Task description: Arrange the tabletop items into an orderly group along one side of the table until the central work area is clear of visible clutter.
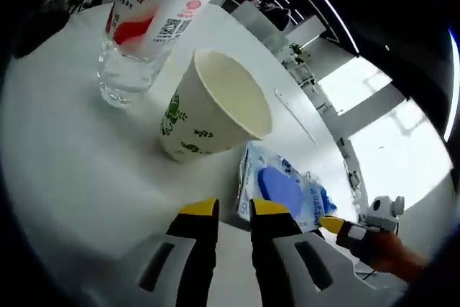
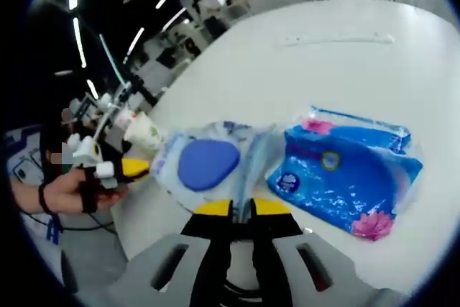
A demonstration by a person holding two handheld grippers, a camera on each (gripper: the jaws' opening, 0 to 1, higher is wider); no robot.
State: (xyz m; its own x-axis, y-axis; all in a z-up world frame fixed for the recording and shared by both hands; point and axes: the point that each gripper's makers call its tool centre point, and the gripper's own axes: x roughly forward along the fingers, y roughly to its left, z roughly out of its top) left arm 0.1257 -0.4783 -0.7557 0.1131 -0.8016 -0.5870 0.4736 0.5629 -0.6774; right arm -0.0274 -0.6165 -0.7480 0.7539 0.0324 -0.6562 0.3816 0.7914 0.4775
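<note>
Right gripper: jaws nearly together at the near edge of the wipes pack; looks pinched on the wrapper, tho the contact pt is partly hidden.
Wipes pack: soft white/blue pouch w/ blue oval lid, flat on the white table, just ahead of the right jaws. In left gripper view same pack sits just beyond the left gripper's right jaw tip.
Left gripper: narrow gap, nothing between tips; next to the pack, contact can't be told.
Tissue pack: blue film pack w/ pink flowers, just right of the wipes pack, touching or nearly.
Paper cup: cream, green leaf print, open & empty as far as seen, tilted in view; beyond the wipes pack.
Glass: clear tumbler past the cup, w/ a red/white printed cup stuffed in the top.
Handling, my guess: packs light, floppy, film slippery; grab a crimped end seam, drag rather than lift. Paper cup light, crushes easily; pinch the rim wall gently. Glass heavier, fragile, top-loaded; grip low on the wall, go slow.
Task state: items loosely bunched, not yet lined up along one side.
</note>
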